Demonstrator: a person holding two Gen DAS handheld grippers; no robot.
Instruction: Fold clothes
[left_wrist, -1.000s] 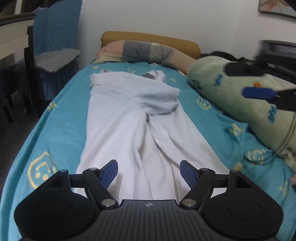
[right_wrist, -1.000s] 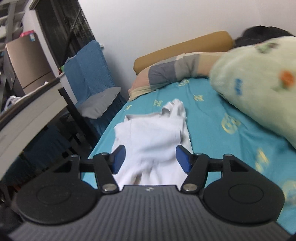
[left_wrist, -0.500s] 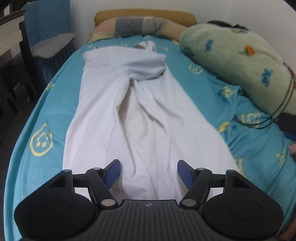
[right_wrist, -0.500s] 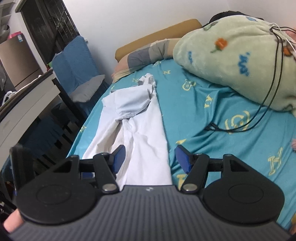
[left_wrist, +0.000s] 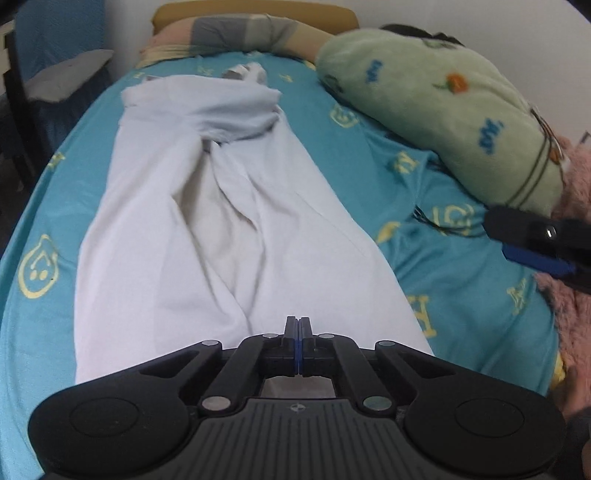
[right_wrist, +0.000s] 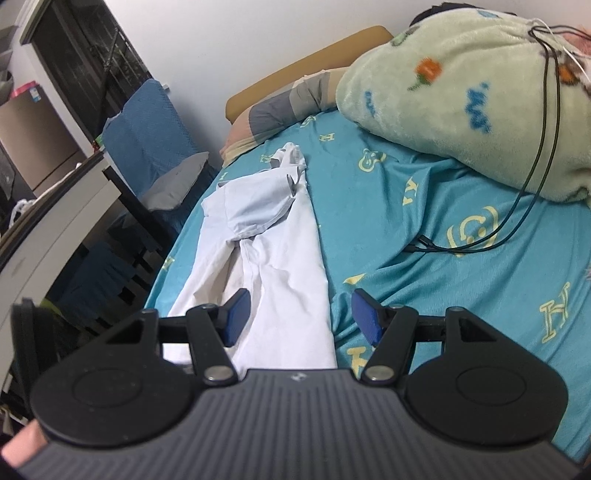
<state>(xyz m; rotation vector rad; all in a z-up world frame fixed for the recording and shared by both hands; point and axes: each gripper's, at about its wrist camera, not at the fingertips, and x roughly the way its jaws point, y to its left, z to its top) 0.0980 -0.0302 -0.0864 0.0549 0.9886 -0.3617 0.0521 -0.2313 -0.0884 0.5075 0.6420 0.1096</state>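
A white garment (left_wrist: 229, 221) lies lengthwise on the teal bed sheet (left_wrist: 461, 295), its far end folded over. My left gripper (left_wrist: 298, 343) is shut at the garment's near edge; whether cloth sits between the pads is hidden. My right gripper (right_wrist: 301, 319) is open, low over the garment's near right corner (right_wrist: 295, 314). It also shows at the right edge of the left wrist view (left_wrist: 535, 254).
A green patterned blanket (left_wrist: 443, 118) is bundled on the bed's right side, with a black cable (right_wrist: 480, 243) trailing onto the sheet. A striped pillow (left_wrist: 236, 33) lies at the headboard. A blue-covered chair (right_wrist: 147, 140) and a desk stand left of the bed.
My left gripper closed at the garment's near edge. My right gripper drew back toward the near end of the bed and stays open.
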